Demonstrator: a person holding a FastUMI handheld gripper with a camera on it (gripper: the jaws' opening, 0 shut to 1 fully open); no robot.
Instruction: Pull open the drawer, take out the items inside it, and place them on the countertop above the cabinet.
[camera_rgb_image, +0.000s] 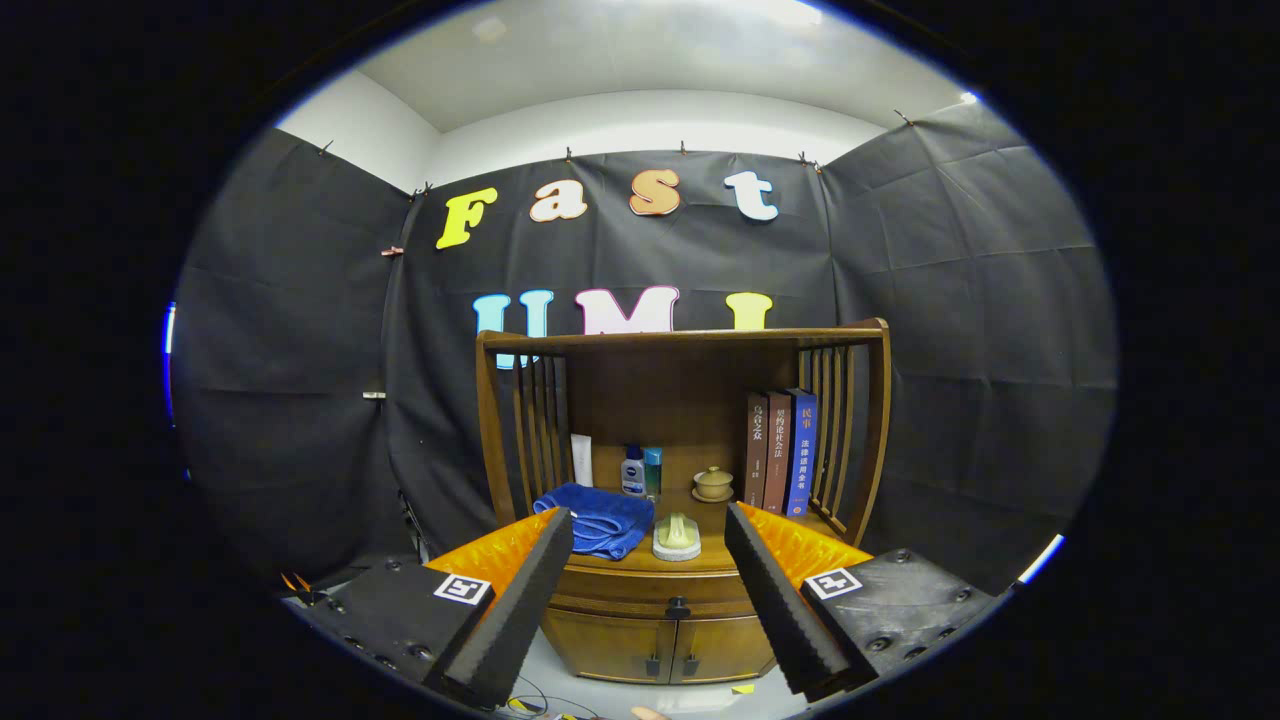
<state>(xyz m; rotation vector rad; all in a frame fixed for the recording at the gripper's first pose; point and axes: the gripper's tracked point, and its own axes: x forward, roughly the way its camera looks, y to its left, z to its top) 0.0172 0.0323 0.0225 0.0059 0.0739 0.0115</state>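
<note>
Jaws (650, 525) spread wide, gripping nothing, aimed at wooden cabinet (680, 480).

Drawer (678, 592) shut, seen between the two fingers and below their tips, small dark knob (678, 606) centred on its front; two cabinet doors (665, 648) closed just beneath. Counter (712, 556) above the drawer, framed between the fingertips, carrying a folded blue towel (597, 520) beside the left tip and a pale scrubbing brush (677, 537) just right of it. Farther back: a bottle (633, 471), a small lidded jar (713, 484), three upright books (780, 452) against the slatted right side.
</note>
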